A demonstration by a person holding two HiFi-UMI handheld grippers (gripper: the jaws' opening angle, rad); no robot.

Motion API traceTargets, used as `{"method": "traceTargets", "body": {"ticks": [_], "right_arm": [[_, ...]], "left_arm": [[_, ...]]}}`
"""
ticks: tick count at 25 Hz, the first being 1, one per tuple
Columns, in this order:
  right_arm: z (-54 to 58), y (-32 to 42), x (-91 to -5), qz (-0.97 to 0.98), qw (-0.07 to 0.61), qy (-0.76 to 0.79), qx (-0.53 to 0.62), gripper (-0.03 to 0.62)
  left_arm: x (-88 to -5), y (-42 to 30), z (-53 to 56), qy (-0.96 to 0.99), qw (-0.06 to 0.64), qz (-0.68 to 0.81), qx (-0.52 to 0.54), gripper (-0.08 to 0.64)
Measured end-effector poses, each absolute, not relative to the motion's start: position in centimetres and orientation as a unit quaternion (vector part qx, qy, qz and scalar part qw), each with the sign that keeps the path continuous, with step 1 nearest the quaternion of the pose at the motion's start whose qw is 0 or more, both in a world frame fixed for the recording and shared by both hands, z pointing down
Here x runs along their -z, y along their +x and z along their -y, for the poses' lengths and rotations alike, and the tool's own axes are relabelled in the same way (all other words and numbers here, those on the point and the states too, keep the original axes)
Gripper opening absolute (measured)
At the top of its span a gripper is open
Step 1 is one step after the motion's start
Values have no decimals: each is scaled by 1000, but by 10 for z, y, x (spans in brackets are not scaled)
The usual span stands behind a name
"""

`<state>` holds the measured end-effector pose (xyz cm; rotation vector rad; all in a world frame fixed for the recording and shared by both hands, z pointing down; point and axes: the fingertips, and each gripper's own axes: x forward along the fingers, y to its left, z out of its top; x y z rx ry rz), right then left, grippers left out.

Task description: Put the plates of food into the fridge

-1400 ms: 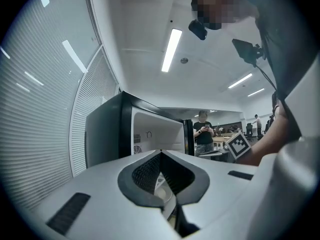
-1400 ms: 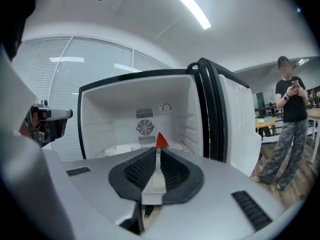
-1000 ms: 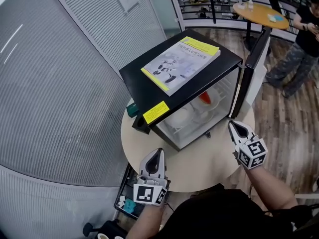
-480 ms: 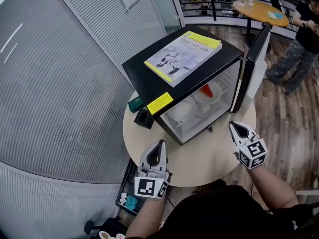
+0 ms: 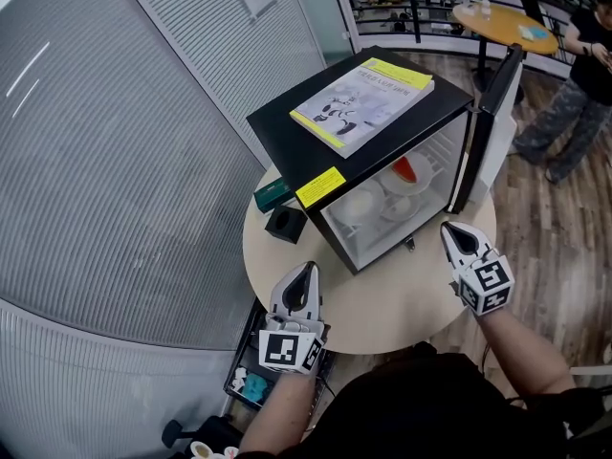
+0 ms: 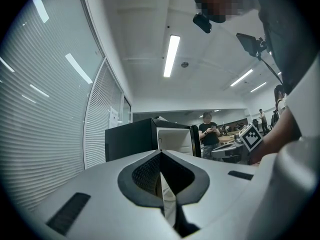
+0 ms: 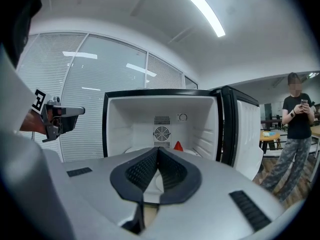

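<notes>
The jaws of the left gripper (image 6: 161,156) are pressed together at the tip and hold nothing. The jaws of the right gripper (image 7: 157,152) are also closed, tip against tip, with nothing between them. Both grippers hang over the near edge of the round, pale bench (image 5: 382,304), the left one at its left side and the right one at its right side, well apart from each other. Each points toward the fridge (image 5: 287,137), but neither touches it.

The fridge is small and black, and it stands on the bench with its door (image 5: 492,103) swung fully open to the right. The right gripper view looks straight into the white inside. The plates (image 5: 363,202) are already inside, low in the compartment; one of them (image 5: 406,173) carries something red-orange. How many plates there are in total I cannot tell.

On the top of the fridge lies a book (image 5: 363,103) with a yellow edge, and a yellow label (image 5: 320,187) is at the front corner. Just beside the fridge, on its left, stand a small black box (image 5: 285,224) and a green box (image 5: 271,195).

Farther away, on the wooden floor, a person (image 5: 574,75) stands near an orange table (image 5: 502,19).
</notes>
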<state>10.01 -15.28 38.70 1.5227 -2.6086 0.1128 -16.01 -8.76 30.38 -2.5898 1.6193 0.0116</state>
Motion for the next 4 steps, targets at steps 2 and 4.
{"method": "traceTargets", "body": {"ticks": [2, 4], "right_arm": [[151, 98, -386, 861, 65, 504, -29, 6], [149, 95, -385, 860, 69, 504, -24, 6]], "left_arm": [[-309, -164, 85, -847, 39, -531, -2, 2], [-314, -169, 82, -846, 33, -533, -1, 2]]}}
